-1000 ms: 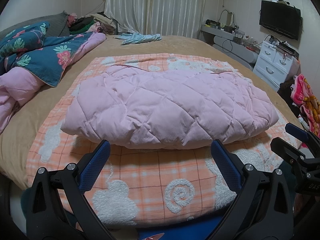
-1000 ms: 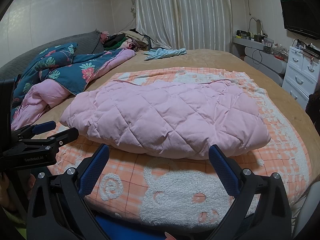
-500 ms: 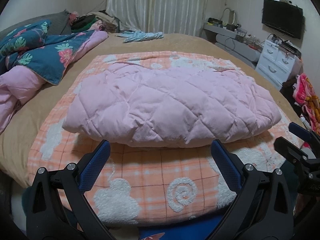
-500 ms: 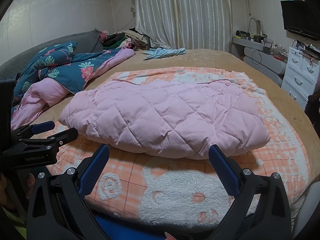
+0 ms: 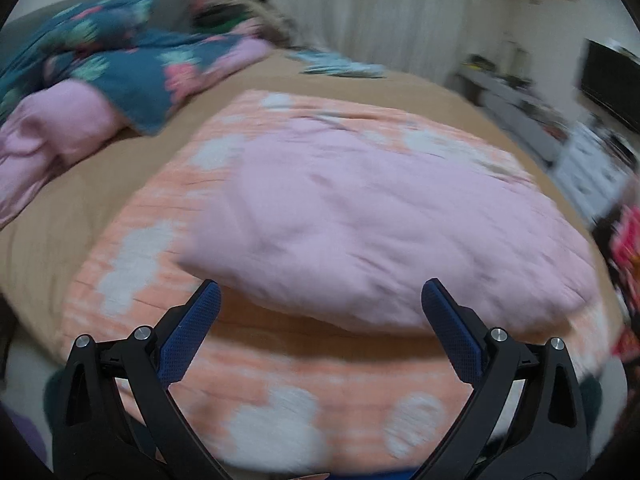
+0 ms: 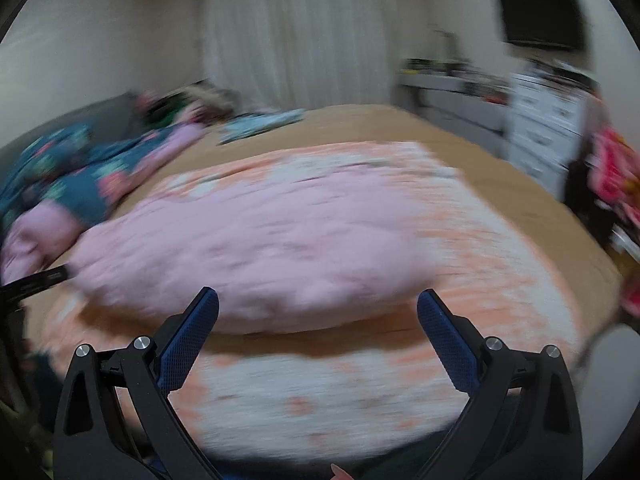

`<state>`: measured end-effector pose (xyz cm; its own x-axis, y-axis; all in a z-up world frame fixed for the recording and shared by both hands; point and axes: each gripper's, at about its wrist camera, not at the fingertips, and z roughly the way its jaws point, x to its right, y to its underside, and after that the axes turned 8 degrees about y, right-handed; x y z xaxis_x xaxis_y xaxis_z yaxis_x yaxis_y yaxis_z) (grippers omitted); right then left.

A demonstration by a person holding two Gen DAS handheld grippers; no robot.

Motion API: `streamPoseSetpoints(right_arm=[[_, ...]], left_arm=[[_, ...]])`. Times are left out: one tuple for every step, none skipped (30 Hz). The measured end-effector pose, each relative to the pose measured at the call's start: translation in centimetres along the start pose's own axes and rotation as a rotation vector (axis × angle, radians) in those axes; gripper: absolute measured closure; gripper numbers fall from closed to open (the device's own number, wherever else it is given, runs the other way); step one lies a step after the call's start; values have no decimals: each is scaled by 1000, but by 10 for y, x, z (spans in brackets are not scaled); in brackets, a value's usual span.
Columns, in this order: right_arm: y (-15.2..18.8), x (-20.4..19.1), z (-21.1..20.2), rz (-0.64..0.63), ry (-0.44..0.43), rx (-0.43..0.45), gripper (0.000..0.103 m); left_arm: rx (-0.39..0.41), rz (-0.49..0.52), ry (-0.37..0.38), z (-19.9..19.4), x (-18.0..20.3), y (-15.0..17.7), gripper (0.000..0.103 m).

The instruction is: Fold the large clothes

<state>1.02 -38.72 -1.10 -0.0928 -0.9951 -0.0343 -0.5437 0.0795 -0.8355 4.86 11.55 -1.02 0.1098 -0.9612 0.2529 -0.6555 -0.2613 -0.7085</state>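
Note:
A puffy pink quilted garment (image 5: 372, 224) lies folded on an orange-and-white blanket (image 5: 304, 376) on the bed; it also shows in the right wrist view (image 6: 264, 256). My left gripper (image 5: 320, 292) is open and empty, just short of the garment's near edge. My right gripper (image 6: 318, 298) is open and empty, also at the near edge. The tip of the left gripper (image 6: 44, 278) shows at the garment's left end in the right wrist view. Both views are motion-blurred.
A blue floral duvet with pink lining (image 5: 100, 92) is heaped at the left of the tan bed (image 5: 52, 220). A light blue cloth (image 5: 344, 68) lies at the far side. White drawers (image 6: 548, 132) and a wall TV (image 6: 540, 12) stand on the right.
Both grippers have swung fast, blurring the views: the left view turned left, the right view turned right. The right gripper has left the left view. The garment has not moved.

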Motion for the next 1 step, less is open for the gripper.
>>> streamPoseSetpoints(right_arm=[[0,25,6,21,69,8,4]], left_arm=[[7,-41,-44,7,-23,-11,9]])
